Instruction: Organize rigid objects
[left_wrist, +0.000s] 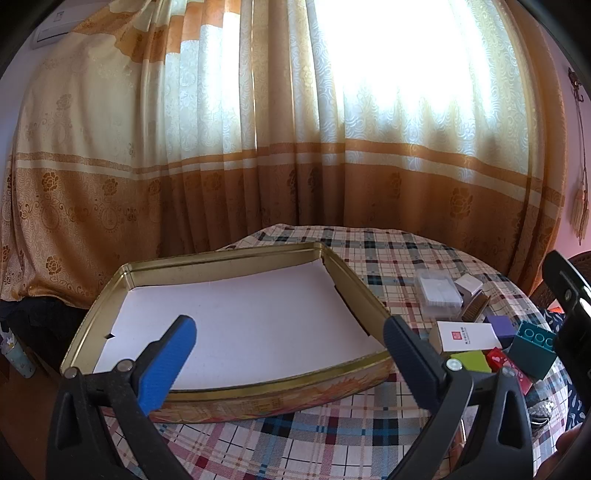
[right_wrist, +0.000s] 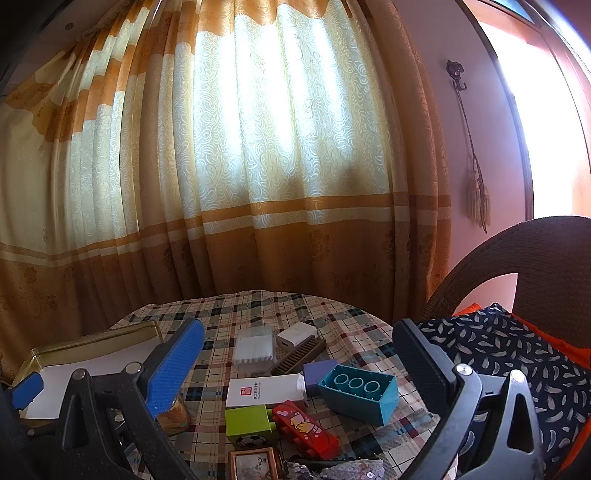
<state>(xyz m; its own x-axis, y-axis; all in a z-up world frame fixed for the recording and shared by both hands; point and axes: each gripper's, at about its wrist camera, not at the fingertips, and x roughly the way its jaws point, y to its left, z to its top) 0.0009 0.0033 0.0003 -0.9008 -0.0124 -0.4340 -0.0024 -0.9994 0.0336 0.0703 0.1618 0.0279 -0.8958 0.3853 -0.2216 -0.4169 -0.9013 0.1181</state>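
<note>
several rigid blocks (right_wrist: 357, 393) beside metal tin (left_wrist: 229, 400)

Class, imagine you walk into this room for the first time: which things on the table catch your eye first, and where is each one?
First comes the big gold tin tray on the left of the checked tablecloth, holding only a white paper liner. To its right sits a bright cluster of small things: a teal block with three round holes, a red block, a lime green block and a white box. Both tools, left and right, hang open above, holding nothing.
</note>
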